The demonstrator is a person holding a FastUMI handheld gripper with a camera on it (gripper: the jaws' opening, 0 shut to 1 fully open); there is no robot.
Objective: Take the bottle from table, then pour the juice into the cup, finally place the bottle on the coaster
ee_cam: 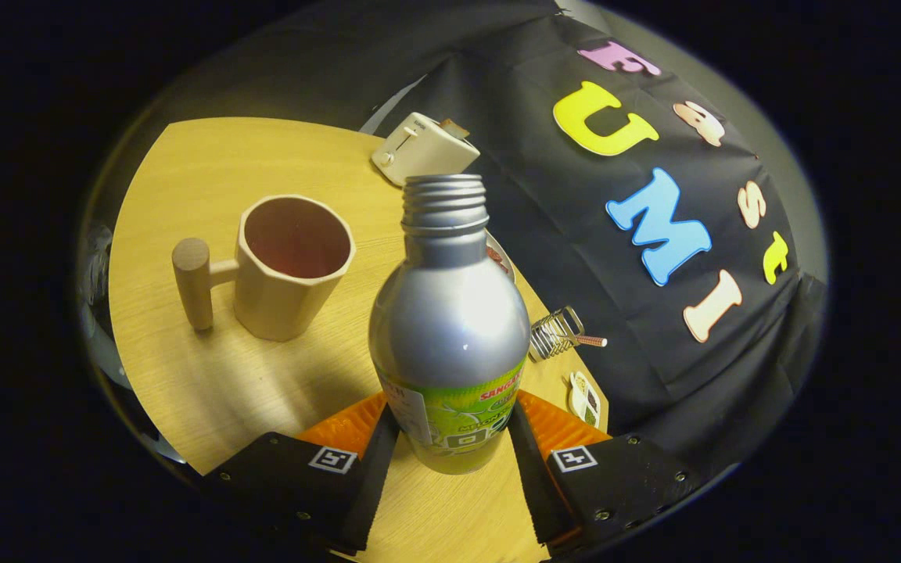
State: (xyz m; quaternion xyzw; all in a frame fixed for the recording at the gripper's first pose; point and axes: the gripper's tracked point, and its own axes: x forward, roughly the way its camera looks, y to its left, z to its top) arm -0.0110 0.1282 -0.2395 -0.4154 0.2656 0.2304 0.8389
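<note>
A silver bottle (450,328) with a green label and an open threaded neck stands upright between my fingers. My gripper (450,442) is shut on it, both fingers pressing on the label near its base. I cannot tell whether the base touches the wooden table (208,383). Beyond the fingers to the left stands a beige cup (290,266) with a wooden peg handle, its mouth open and its inside dark. A round flat piece (502,258), perhaps the coaster, peeks out from behind the bottle's shoulder and is mostly hidden.
A white toaster (419,147) sits at the table's far edge beyond the bottle. A small wire rack (556,332) and a small patterned item (584,399) lie by the table's right edge, next to the booth's black cloth wall.
</note>
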